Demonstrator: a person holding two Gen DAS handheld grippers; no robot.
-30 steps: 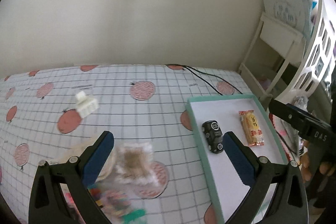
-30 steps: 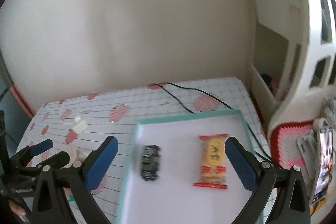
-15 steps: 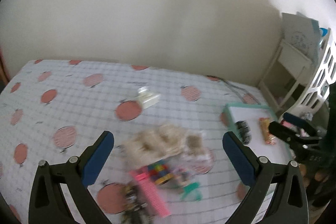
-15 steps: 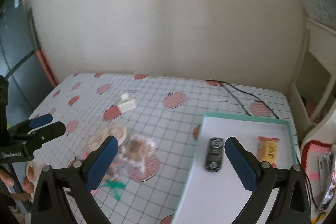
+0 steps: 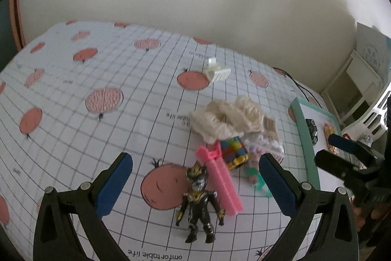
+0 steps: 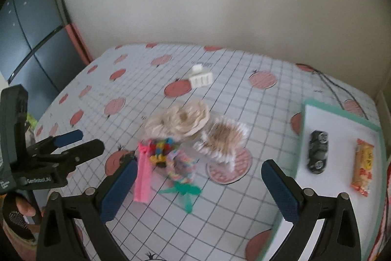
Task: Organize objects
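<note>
Both grippers hang above the table and hold nothing. The left gripper (image 5: 195,177) has its blue pads spread wide, and the right gripper (image 6: 198,187) is spread wide in the same way.

On the tablecloth (image 5: 73,119), white with a grid and red round fruit prints, the things lie in one loose heap near the middle. A black and gold action figure (image 5: 198,202) lies on its back at the near side, its head toward the heap. Just beside it, touching its shoulder, is a pink ribbed comb (image 5: 220,177). Behind the comb sits a small multicoloured toy (image 5: 233,151), and a cream scrunchie (image 5: 227,119) lies against it on the far side. A clear packet of cotton swabs (image 6: 224,141) lies to the right of the scrunchie. A teal plastic piece (image 6: 185,192) is at the near edge of the heap; its shape is blurred. A white hair claw clip (image 5: 217,72) lies apart, farther back.

At the right stands a tray with a teal rim (image 6: 303,129). Inside it are a black toy car (image 6: 317,151) and an orange snack packet (image 6: 363,170), lying apart from each other.
</note>
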